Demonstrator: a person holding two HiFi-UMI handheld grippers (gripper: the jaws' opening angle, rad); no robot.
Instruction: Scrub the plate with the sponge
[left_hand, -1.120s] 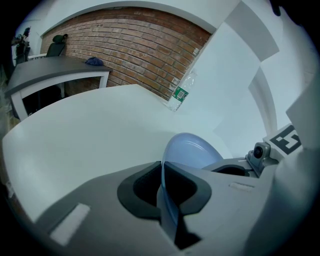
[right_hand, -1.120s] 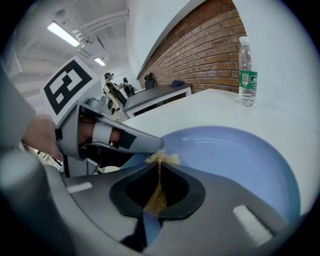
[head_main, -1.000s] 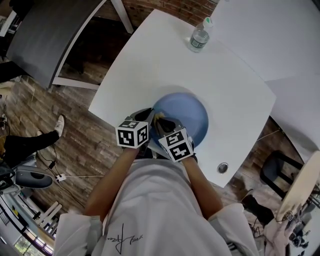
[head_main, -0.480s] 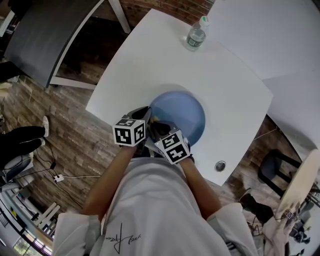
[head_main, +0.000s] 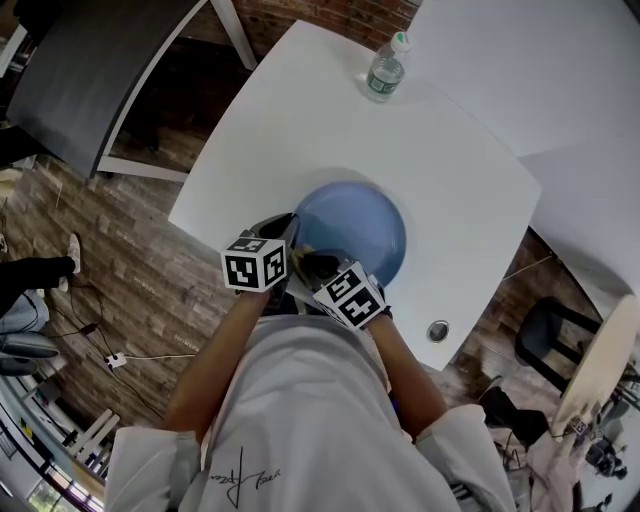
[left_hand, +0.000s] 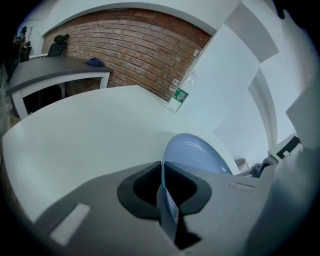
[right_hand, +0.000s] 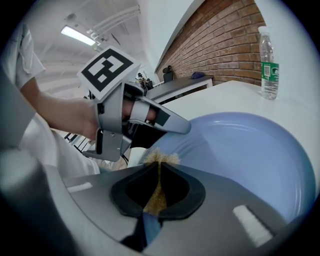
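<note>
Pale blue plate (head_main: 352, 225) on a white table (head_main: 290, 110), with a golden-tan sponge (right_hand: 159, 156); the left gripper (left_hand: 162, 172) and right gripper (right_hand: 159, 172) are grey with black inner pads, each bearing a cube of black-and-white square markers. The clear bottle (head_main: 384, 72) has a green label and a white cap. Brown wood-plank floor (head_main: 150, 260), red-brown brick wall (left_hand: 130, 45), white shirt (head_main: 300, 420) with black script

So the plate (head_main: 360, 225) is sitting on the table (head_main: 300, 130) toward its near edge, with the water bottle (head_main: 385, 68) standing well apart at the far side. The left gripper (left_hand: 162, 167) is pinching the plate's near-left rim. Just right of it, the right gripper (right_hand: 159, 167) is holding the sponge (right_hand: 161, 158) at the plate's near part.
</note>
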